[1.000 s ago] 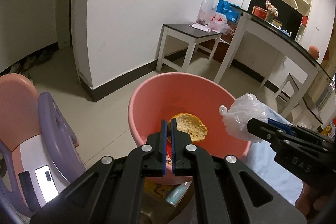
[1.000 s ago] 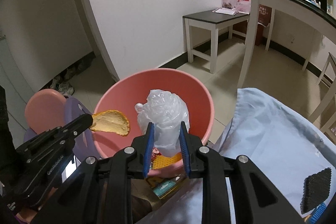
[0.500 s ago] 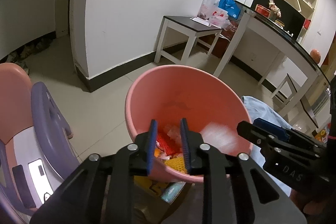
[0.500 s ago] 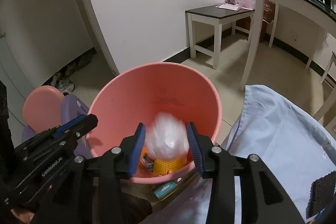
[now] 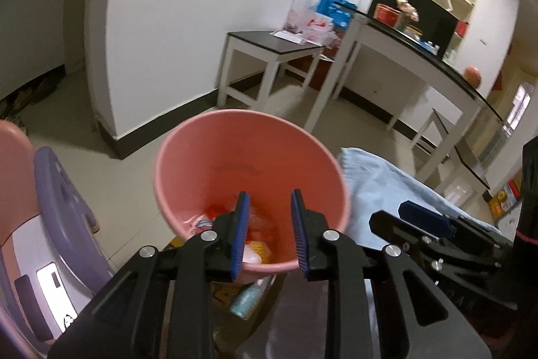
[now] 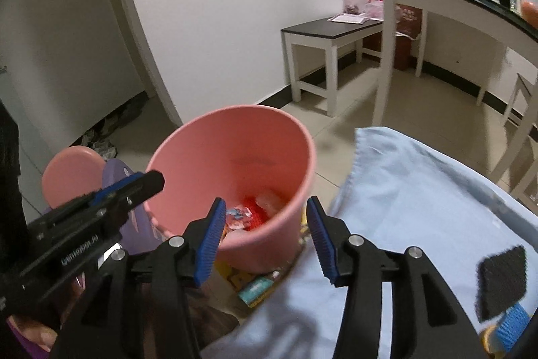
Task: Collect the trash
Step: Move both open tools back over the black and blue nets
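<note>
Two grippers hang over the near rim of the pink bucket, both angled down toward its mouth. The left gripper has its jaws spread with nothing between the blue pads; the right gripper is likewise wide apart and empty. The trash, a heap of red, orange and pale wrappers, lies at the bottom of the bucket. A light blue cloth lies just beside the bucket's right side, with a black pad near the cloth's right edge.
</note>
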{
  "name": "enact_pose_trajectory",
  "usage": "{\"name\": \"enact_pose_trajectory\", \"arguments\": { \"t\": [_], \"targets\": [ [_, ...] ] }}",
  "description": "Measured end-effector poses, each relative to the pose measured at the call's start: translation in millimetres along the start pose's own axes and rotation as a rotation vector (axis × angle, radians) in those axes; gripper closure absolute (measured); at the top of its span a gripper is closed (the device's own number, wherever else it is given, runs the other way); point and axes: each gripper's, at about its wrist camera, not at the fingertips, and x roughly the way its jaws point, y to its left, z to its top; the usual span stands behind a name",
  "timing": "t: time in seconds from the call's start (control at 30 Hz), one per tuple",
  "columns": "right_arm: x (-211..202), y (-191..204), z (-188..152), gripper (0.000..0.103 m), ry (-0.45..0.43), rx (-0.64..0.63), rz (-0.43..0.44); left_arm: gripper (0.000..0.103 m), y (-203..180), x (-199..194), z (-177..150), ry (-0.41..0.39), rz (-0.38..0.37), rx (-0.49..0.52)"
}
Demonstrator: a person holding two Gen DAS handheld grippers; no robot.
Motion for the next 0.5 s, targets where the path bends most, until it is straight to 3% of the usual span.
{"name": "enact_pose_trajectory", "arguments": {
  "t": [0.27,0.5],
  "targets": [
    [-62,-47,-34,0.054,-0.028,0.06,-0.098,0.078,-59,-11,-13,0.019,-0.106,0.1],
    [-125,-120,-77,0.053,-0.033,0.139,-0.234,0.078,-120,-9,-30,0.061,-0.222,0.191]
  ]
}}
